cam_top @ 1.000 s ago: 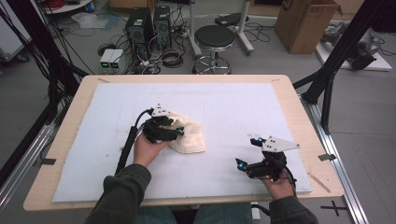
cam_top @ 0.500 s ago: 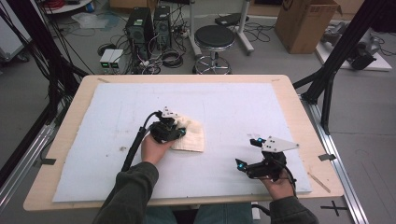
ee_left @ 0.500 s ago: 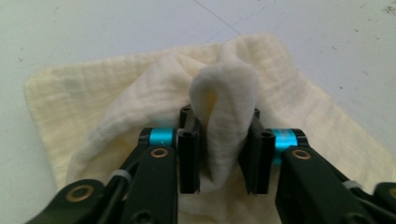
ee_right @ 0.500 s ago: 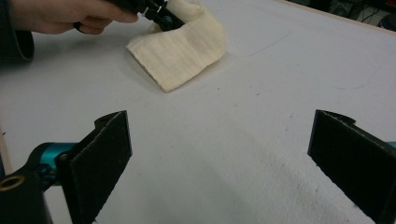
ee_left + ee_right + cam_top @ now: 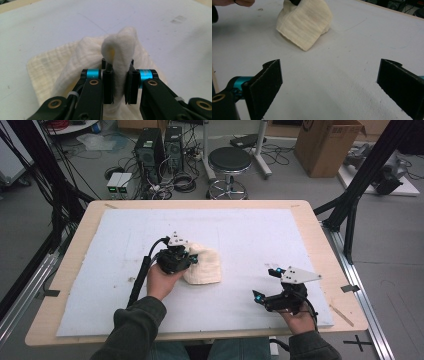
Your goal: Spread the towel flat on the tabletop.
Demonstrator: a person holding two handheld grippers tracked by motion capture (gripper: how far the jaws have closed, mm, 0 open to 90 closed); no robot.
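With my left tongs (image 5: 119,86) pinched on a raised fold of the cloth (image 5: 206,265) lying left of centre on the worktop (image 5: 300,225), I judge a slow, even lift best, my right tongs (image 5: 329,86) gaping empty nearby.

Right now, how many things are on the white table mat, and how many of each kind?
Cloths: 1, a cream cloth pinched by the left gripper.
Grippers: 2, that left one and the right gripper, open and holding nothing.
Total: 3
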